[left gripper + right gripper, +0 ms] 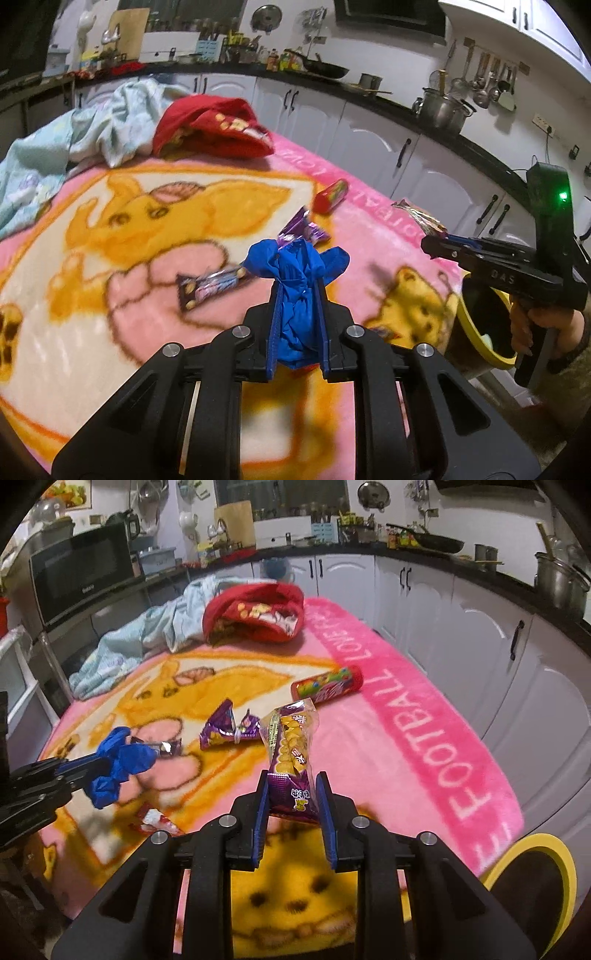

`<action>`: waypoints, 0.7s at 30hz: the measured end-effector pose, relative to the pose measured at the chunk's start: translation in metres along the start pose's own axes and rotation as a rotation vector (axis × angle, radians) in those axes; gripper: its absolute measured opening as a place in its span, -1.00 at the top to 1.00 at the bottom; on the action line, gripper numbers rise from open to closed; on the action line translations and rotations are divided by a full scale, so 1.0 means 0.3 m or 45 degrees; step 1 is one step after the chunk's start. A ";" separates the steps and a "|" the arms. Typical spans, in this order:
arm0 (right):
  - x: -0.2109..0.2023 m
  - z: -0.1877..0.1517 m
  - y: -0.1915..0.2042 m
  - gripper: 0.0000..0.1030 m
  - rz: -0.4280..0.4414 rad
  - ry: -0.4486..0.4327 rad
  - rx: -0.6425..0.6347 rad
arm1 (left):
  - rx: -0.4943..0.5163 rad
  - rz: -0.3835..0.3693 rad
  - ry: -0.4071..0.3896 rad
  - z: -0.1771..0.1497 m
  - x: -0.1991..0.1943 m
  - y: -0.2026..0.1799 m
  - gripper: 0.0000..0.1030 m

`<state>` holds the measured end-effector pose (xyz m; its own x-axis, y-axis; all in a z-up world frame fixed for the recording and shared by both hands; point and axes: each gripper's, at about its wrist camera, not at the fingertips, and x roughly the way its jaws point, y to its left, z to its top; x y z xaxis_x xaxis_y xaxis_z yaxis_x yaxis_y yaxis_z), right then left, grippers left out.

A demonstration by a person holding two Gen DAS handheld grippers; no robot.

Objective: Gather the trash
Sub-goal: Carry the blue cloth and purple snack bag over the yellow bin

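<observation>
My left gripper (298, 291) is shut on a crumpled blue plastic bag (297, 280), held above the pink blanket (110, 280); the bag also shows in the right wrist view (122, 764). My right gripper (292, 786) is shut on a purple and yellow snack wrapper (291, 746), seen from the left wrist view (421, 218) at the right. On the blanket lie a crumpled purple wrapper (225, 727), a dark candy bar wrapper (210, 286), a red candy tube (327, 686) and a small red-white wrapper (155, 819).
A yellow-rimmed bin (539, 867) stands off the blanket's near right corner, also in the left wrist view (480, 325). A red cloth (255, 614) and a pale blue cloth (147, 642) lie at the far end. White cabinets (480, 620) run along the right.
</observation>
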<state>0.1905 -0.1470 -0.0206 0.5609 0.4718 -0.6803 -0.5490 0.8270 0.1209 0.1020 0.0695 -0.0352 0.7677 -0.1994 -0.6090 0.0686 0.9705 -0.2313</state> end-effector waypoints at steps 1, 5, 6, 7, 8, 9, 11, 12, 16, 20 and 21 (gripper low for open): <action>-0.020 0.000 -0.008 0.54 -0.002 -0.014 0.007 | 0.009 -0.003 -0.009 0.009 0.000 -0.015 0.79; -0.090 -0.003 -0.041 0.54 -0.009 -0.056 0.031 | 0.037 -0.023 -0.037 0.040 0.004 -0.068 0.79; -0.105 -0.005 -0.050 0.54 -0.012 -0.064 0.038 | 0.045 -0.028 -0.043 0.046 0.004 -0.081 0.79; -0.123 -0.008 -0.060 0.54 -0.017 -0.074 0.045 | 0.050 -0.038 -0.050 0.055 0.007 -0.098 0.79; -0.139 -0.012 -0.069 0.54 -0.022 -0.084 0.052 | 0.054 -0.045 -0.053 0.058 0.009 -0.110 0.79; -0.155 -0.016 -0.078 0.54 -0.028 -0.092 0.058 | 0.061 -0.051 -0.057 0.064 0.012 -0.126 0.79; -0.177 -0.022 -0.090 0.54 -0.040 -0.106 0.065 | 0.075 -0.065 -0.064 0.073 0.019 -0.157 0.79; -0.190 -0.028 -0.098 0.54 -0.047 -0.113 0.067 | 0.081 -0.071 -0.066 0.078 0.023 -0.170 0.79; -0.240 -0.048 -0.129 0.54 -0.078 -0.142 0.081 | 0.100 -0.097 -0.077 0.093 0.041 -0.226 0.79; -0.288 -0.068 -0.162 0.54 -0.107 -0.171 0.102 | 0.117 -0.122 -0.083 0.104 0.056 -0.275 0.79; -0.296 -0.072 -0.169 0.54 -0.113 -0.175 0.107 | 0.122 -0.128 -0.085 0.107 0.059 -0.287 0.79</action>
<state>0.1550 -0.2374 0.0181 0.6876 0.4283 -0.5863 -0.4428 0.8873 0.1289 0.1303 -0.0133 -0.0017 0.7943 -0.2901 -0.5338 0.2056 0.9551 -0.2133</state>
